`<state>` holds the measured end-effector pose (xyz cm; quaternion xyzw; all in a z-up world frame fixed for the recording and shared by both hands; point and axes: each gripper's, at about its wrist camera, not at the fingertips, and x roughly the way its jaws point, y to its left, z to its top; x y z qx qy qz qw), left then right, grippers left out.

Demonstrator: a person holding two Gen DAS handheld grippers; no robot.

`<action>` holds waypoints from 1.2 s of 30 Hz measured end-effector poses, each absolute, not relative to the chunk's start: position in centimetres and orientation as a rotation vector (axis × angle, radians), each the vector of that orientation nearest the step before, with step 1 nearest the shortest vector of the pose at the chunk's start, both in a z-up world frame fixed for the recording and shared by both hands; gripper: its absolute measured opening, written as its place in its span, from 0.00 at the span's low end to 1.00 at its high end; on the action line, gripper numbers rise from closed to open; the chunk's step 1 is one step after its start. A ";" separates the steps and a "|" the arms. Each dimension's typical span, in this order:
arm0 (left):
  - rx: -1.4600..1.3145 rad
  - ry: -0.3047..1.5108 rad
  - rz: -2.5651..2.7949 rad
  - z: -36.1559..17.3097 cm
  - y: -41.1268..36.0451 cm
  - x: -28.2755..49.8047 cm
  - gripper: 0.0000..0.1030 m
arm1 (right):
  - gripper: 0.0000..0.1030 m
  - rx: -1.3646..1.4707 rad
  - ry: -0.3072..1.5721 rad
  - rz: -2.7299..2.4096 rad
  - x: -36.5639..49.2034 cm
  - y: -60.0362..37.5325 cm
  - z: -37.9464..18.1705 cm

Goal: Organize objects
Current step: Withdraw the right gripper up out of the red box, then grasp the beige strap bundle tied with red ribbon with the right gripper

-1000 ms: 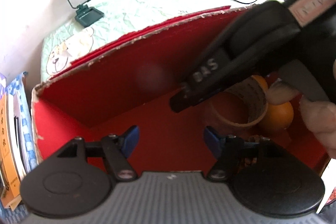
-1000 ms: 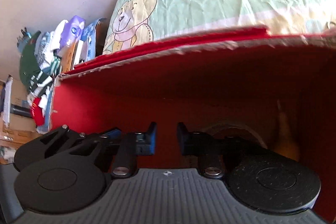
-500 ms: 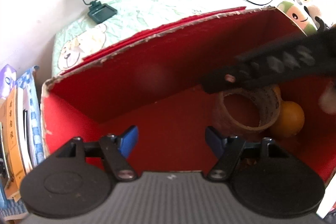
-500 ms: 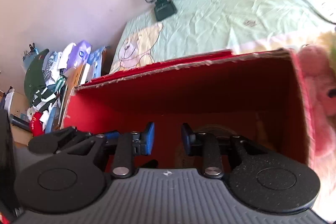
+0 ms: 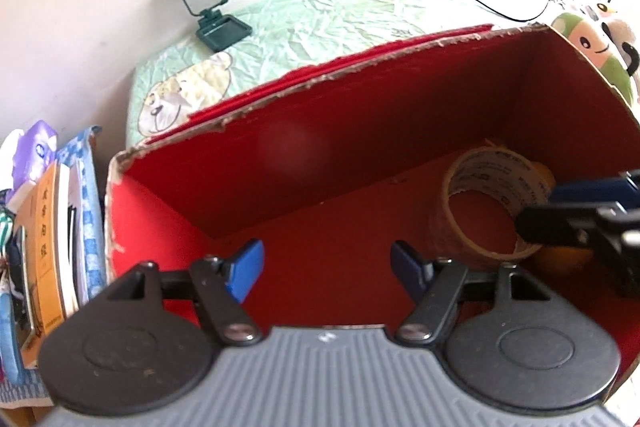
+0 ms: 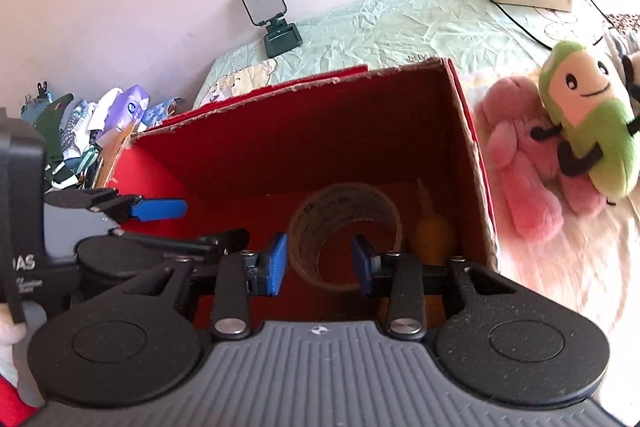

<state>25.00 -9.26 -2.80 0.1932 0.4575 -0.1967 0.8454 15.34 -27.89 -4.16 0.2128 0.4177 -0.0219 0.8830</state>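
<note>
We see tape roll (image 6: 345, 233) lying in red box (image 6: 256, 131) beside orange fruit (image 6: 434, 237). Right gripper (image 6: 318, 263) jaws just opening, empty. Left gripper (image 5: 326, 269) half open, empty.

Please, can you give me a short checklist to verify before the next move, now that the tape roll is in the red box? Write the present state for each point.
1. Tape roll rests inside the red box: ok.
2. Right gripper has let go: ok; its jaws have just been opening, and the pads do not press on the roll below them.
3. Left gripper is free: ok, open, nothing between its pads.
4. Orange fruit stays beside the roll in the box: ok.
5. Plush toys, green and pink, are put away: not ok, they lie outside the box.
6. Free floor remains in the box: ok.
</note>
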 end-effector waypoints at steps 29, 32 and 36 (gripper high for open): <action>0.270 0.872 -0.159 4.1 -7.6 16.1 0.81 | 0.47 0.519 0.704 0.050 8.6 -28.8 -2.1; 0.261 0.872 -0.112 4.6 -7.8 15.0 0.81 | 0.46 0.492 0.711 0.119 8.2 -29.0 -1.4; 0.229 0.880 -0.072 5.1 -8.4 13.6 0.84 | 0.46 0.494 0.720 0.195 7.5 -29.9 -1.0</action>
